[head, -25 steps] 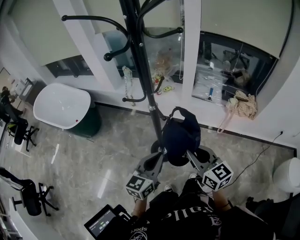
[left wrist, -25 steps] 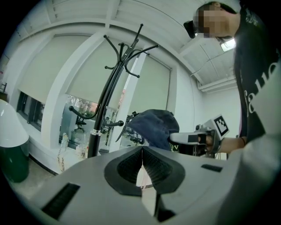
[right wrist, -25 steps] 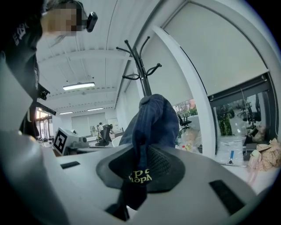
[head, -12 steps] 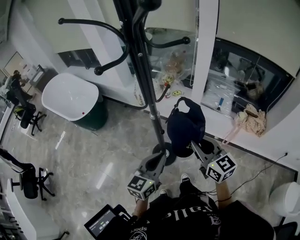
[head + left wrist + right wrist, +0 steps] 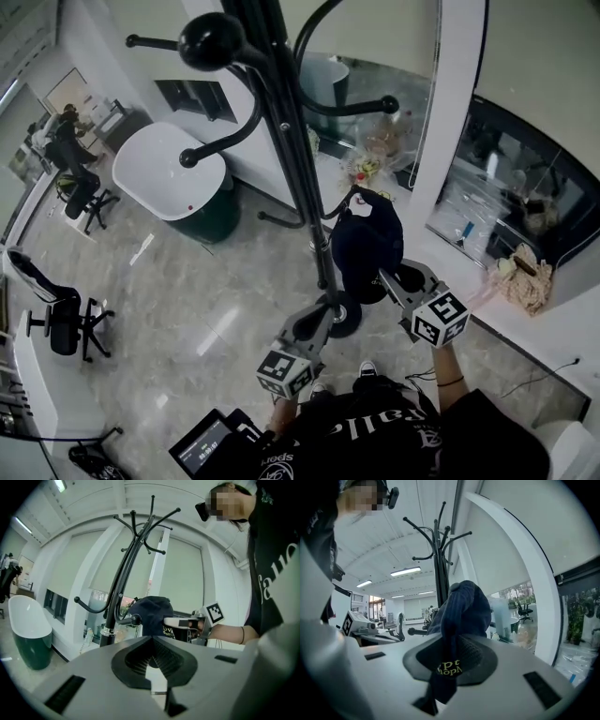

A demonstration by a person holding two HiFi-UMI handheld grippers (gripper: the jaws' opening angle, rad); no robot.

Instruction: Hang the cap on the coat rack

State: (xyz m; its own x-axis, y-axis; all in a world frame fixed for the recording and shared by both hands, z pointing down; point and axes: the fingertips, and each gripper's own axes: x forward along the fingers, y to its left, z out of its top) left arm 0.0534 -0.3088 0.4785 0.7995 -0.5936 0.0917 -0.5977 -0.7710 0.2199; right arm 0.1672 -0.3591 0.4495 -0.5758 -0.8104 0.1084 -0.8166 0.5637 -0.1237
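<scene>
Navy cloth cap (image 5: 366, 248), clamped by its near edge in the right gripper (image 5: 386, 278), stands just right of the pole of the coat rack (image 5: 298, 178), long axis running away from the jaws toward the rack's low hook (image 5: 136, 619); whether it touches that hook I cannot tell. The left gripper (image 5: 312, 321), jaws together on nothing, hovers just before the pole. Open floor (image 5: 187, 309) spreads left of the rack; a white pillar (image 5: 450, 141) stands close on its right

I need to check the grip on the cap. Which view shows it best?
Right gripper view: the cap fills it, pinched in the right gripper. Head view shows it from above; left gripper view, from afar.
</scene>
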